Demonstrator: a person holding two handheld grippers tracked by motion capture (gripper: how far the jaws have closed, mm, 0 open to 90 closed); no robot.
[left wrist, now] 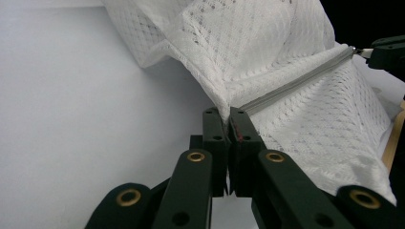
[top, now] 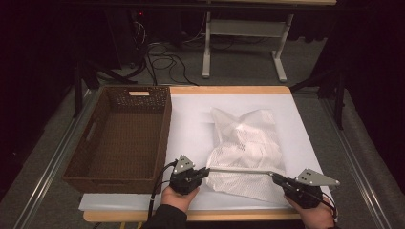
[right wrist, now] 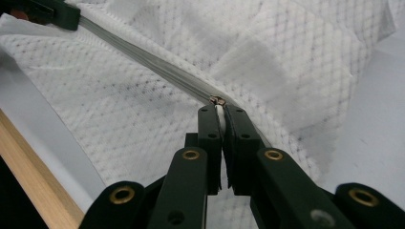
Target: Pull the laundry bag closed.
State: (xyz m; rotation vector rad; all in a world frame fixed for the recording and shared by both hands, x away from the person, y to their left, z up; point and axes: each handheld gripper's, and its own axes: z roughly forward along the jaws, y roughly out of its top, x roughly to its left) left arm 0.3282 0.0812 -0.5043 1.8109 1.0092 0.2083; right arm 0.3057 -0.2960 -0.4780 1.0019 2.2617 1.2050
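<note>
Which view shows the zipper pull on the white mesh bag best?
Right gripper view: small metal zipper pull sits close-up at the jaw tips. In the left gripper view it's tiny and distant; the high view gives just the grey zipper line.

No readable text is showing anywhere.

Nothing on the mesh bag (top: 246, 143), its zipper (left wrist: 296, 81) or the wicker basket (top: 119, 138) is carrying a legible word, brand, number or sign. A pale tag (top: 138, 93) is sitting on the basket's far rim, but it is looking blank or too small to read. The white sheet on the surface (top: 191, 119) is bearing no print. The claws' black links and brass rivets are showing no markings in either gripper view, and the grey plates on top are carrying no lettering that can be made out.
</note>
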